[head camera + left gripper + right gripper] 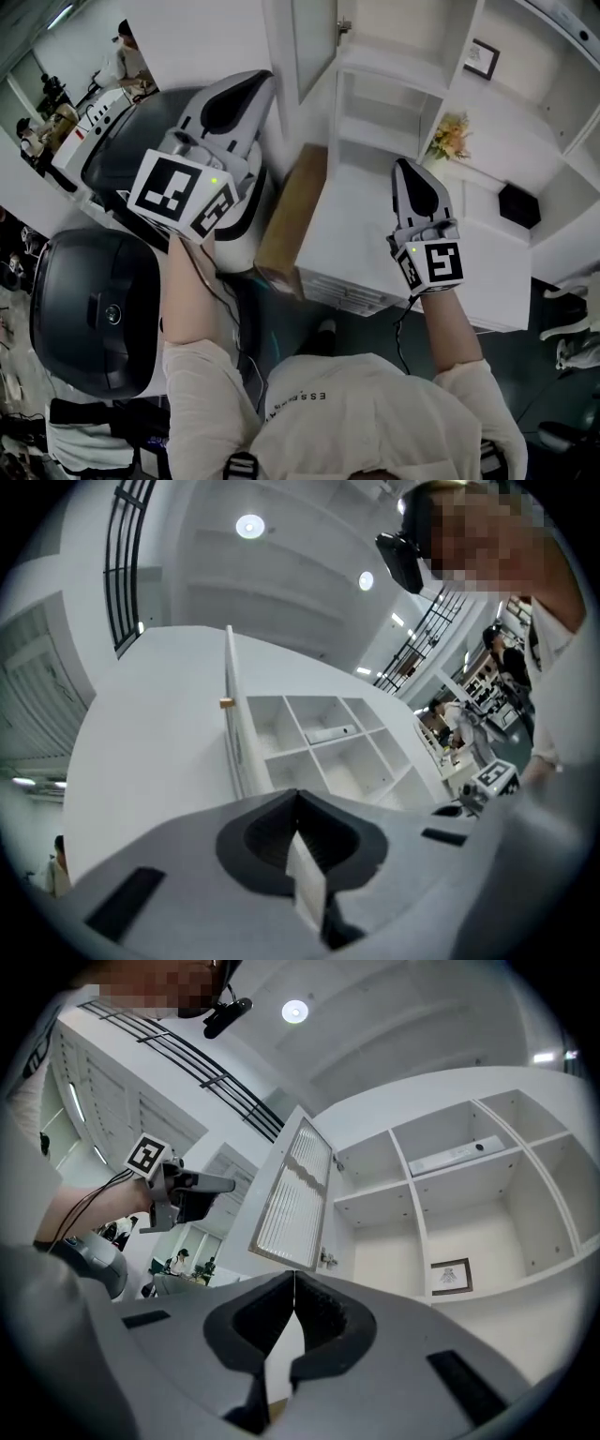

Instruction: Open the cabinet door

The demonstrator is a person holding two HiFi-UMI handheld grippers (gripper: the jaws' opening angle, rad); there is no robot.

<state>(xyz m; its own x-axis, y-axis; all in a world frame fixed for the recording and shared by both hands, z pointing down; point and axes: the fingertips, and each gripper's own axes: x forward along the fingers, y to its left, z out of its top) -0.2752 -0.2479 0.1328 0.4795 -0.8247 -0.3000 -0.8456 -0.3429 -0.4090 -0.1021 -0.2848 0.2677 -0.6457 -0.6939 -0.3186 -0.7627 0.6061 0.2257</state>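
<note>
Grey left gripper (298, 799) closed, seemingly empty; slatted white door (292, 1199) open.

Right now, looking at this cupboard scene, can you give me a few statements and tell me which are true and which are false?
1. The cabinet door stands open. True.
2. The left gripper is clamped on the door. False: its jaws are together with nothing between them, and the door is ahead of it.
3. A framed picture stands in one compartment. True.
4. The right gripper has its jaws wide apart. False: they are closed together and empty.
5. Flowers sit in the cabinet. True.
</note>
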